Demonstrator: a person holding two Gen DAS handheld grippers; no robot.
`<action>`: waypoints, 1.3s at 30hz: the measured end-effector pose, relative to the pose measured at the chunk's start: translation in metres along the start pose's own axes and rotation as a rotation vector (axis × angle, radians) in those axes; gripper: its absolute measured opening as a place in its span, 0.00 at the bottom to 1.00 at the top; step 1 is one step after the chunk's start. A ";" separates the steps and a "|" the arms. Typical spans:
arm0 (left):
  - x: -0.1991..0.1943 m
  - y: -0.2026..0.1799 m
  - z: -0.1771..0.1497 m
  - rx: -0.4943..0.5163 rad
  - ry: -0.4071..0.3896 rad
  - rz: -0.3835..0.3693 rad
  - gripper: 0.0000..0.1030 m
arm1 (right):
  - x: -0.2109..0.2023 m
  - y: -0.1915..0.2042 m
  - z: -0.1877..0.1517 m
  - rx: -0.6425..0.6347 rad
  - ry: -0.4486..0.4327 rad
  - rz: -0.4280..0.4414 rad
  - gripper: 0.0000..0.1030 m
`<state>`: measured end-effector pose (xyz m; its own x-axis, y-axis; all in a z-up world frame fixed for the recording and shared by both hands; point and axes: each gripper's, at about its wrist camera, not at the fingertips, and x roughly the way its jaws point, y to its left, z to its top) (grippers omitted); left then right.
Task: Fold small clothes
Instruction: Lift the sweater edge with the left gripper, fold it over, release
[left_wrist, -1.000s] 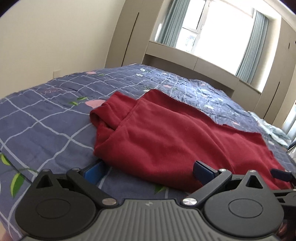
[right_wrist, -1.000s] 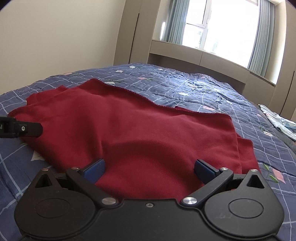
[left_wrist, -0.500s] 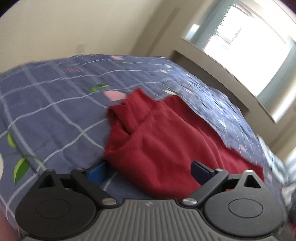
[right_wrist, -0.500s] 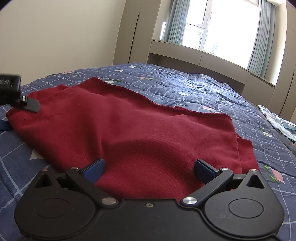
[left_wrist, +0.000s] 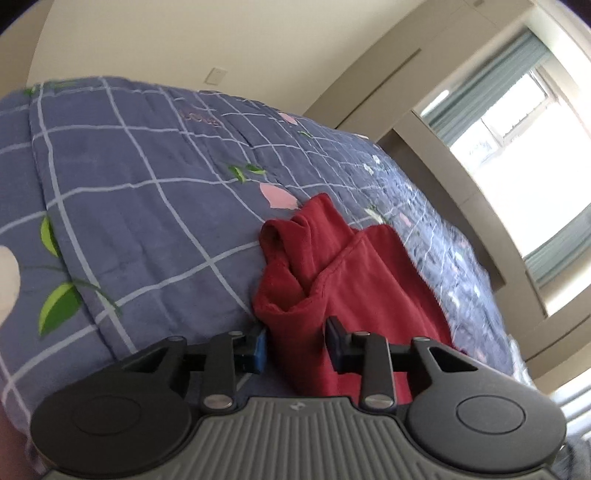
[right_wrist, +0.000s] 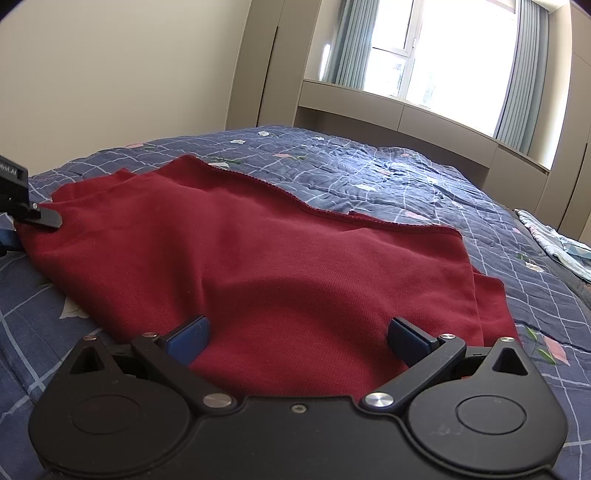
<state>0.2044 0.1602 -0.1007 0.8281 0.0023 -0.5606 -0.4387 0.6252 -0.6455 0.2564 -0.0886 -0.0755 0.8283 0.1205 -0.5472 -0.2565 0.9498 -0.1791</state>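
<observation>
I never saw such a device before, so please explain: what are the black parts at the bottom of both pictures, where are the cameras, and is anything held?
Each black part is a hand-held gripper that a person carries; a camera on it looks forward along its two blue-tipped fingers. One picture comes from the left hand-held gripper, the other from the right hand-held gripper. A red garment lies on a blue checked bedspread. The left one's fingers have narrowed around the garment's bunched edge. The right one is wide open over the cloth, holding nothing.

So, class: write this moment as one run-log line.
left gripper: closing around edge of red garment | right gripper: open, over near hem | garment: flat on blue quilt
</observation>
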 end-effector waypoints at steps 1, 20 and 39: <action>0.003 0.000 0.001 -0.006 -0.004 0.003 0.34 | 0.000 0.000 0.000 0.000 0.000 0.000 1.00; -0.020 -0.147 0.003 0.520 -0.069 -0.377 0.06 | -0.029 -0.062 -0.010 0.209 -0.032 -0.020 1.00; -0.006 -0.265 -0.177 1.075 0.321 -0.622 0.06 | -0.105 -0.131 -0.098 0.299 0.042 -0.149 1.00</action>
<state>0.2541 -0.1437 -0.0185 0.6046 -0.6093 -0.5130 0.6149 0.7664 -0.1855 0.1539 -0.2544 -0.0745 0.8230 -0.0324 -0.5671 0.0287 0.9995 -0.0154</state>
